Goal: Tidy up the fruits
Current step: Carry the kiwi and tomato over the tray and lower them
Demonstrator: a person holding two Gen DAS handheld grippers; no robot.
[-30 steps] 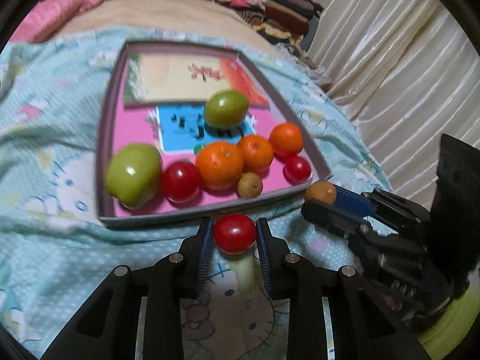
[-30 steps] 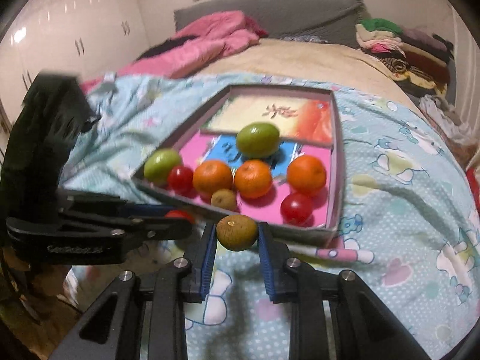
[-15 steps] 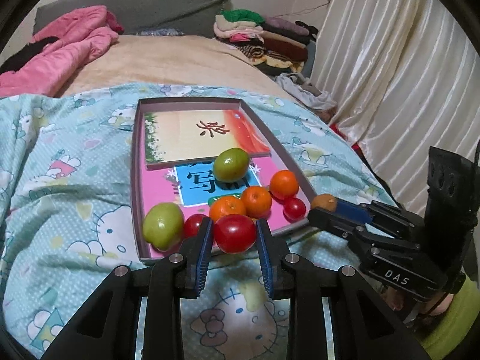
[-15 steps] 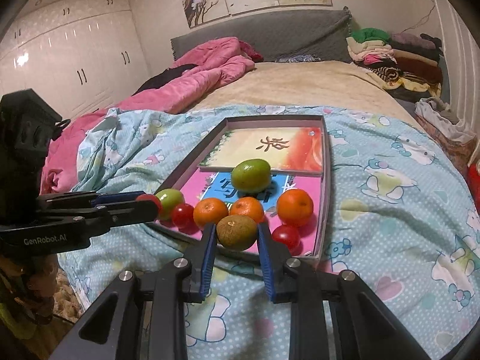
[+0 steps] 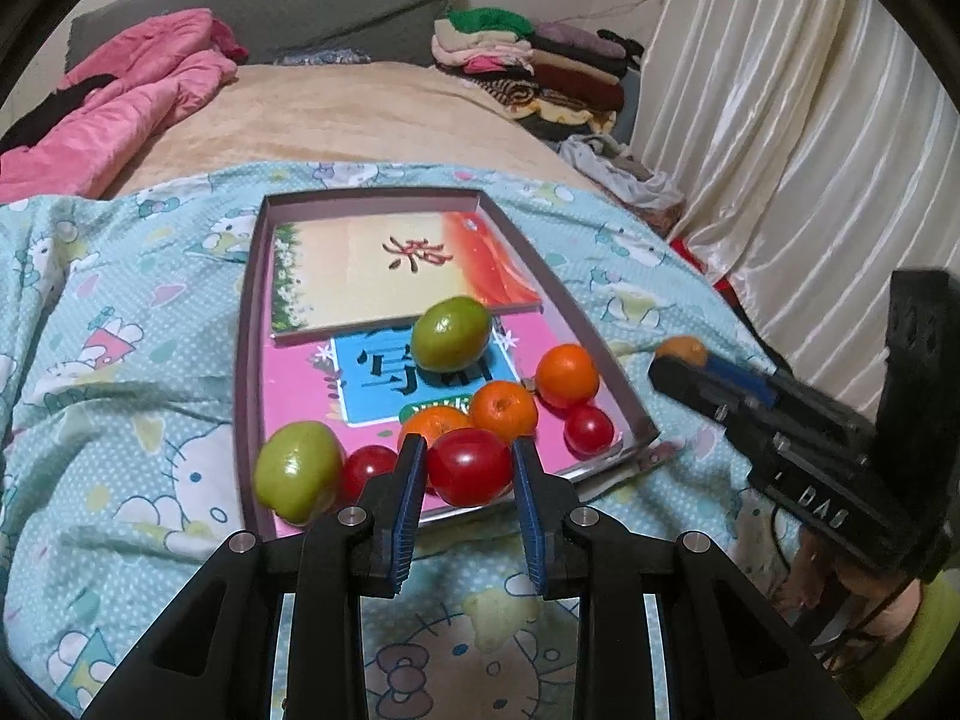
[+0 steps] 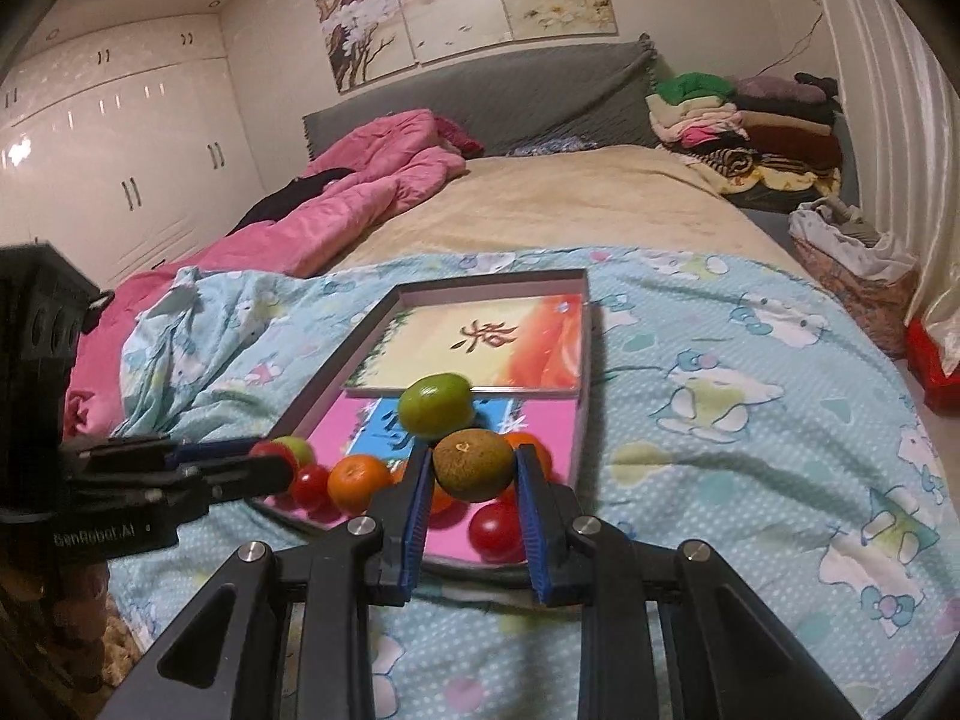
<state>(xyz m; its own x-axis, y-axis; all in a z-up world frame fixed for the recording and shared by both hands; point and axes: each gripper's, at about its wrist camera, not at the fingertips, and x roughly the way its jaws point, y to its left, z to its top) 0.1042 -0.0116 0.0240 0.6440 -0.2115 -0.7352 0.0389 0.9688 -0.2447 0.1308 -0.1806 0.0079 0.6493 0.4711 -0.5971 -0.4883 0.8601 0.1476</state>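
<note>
A shallow box tray (image 5: 249,324) lies on the blue cartoon bedspread and holds two green fruits, several oranges and red tomatoes. My left gripper (image 5: 468,468) is shut on a red tomato (image 5: 469,467), held above the tray's near edge. My right gripper (image 6: 473,465) is shut on a brownish-green round fruit (image 6: 473,464), also above the tray's (image 6: 585,360) near end. The right gripper also shows in the left wrist view (image 5: 684,363), to the right of the tray. The left gripper shows at the left of the right wrist view (image 6: 264,468).
In the tray lie a large green fruit (image 5: 450,333), another green fruit (image 5: 297,471), oranges (image 5: 566,375) and a tomato (image 5: 589,429). A pink quilt (image 6: 372,192) and folded clothes (image 6: 744,120) sit farther back on the bed. Curtains (image 5: 780,150) hang on the right.
Both grippers have risen from the bedspread with their fruits and pulled back; the tray now looks smaller and lower, and more of the room shows.
</note>
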